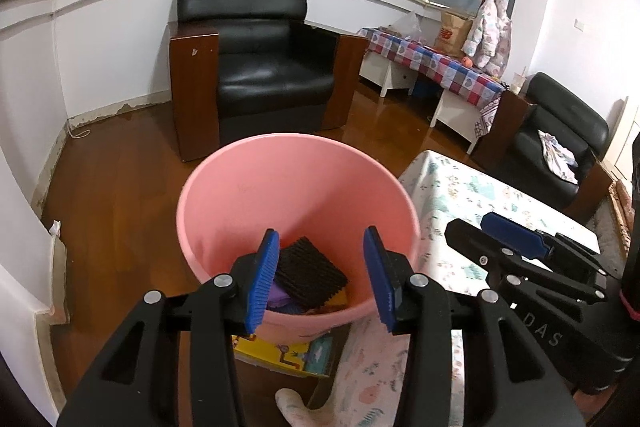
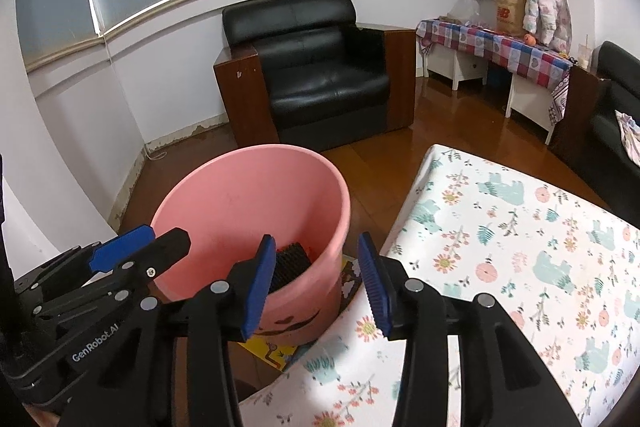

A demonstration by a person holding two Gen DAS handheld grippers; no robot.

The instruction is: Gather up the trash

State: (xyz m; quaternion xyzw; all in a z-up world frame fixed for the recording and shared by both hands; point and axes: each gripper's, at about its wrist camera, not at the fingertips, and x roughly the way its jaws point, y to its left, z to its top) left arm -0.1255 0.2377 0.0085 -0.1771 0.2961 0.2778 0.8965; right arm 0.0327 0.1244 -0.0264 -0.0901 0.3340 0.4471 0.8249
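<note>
A pink bucket (image 1: 296, 187) stands on the wooden floor beside the table. At its bottom lie a black ribbed pad (image 1: 310, 273) and something purple (image 1: 280, 297). My left gripper (image 1: 320, 277) hovers over the bucket's near rim, open, with nothing between its blue pads. In the right wrist view the same pink bucket (image 2: 256, 211) sits left of centre with the black ribbed pad (image 2: 292, 261) inside. My right gripper (image 2: 316, 283) is open and empty, over the gap between bucket and table. Each gripper shows in the other's view: the right gripper (image 1: 512, 235), the left gripper (image 2: 132, 247).
A table with a floral cloth (image 2: 520, 259) lies to the right. A yellow picture mat (image 1: 288, 351) lies on the floor under the bucket. A black armchair (image 1: 256, 67) stands behind, a checked-cloth bench (image 1: 436, 63) and a second black chair (image 1: 556, 135) at right.
</note>
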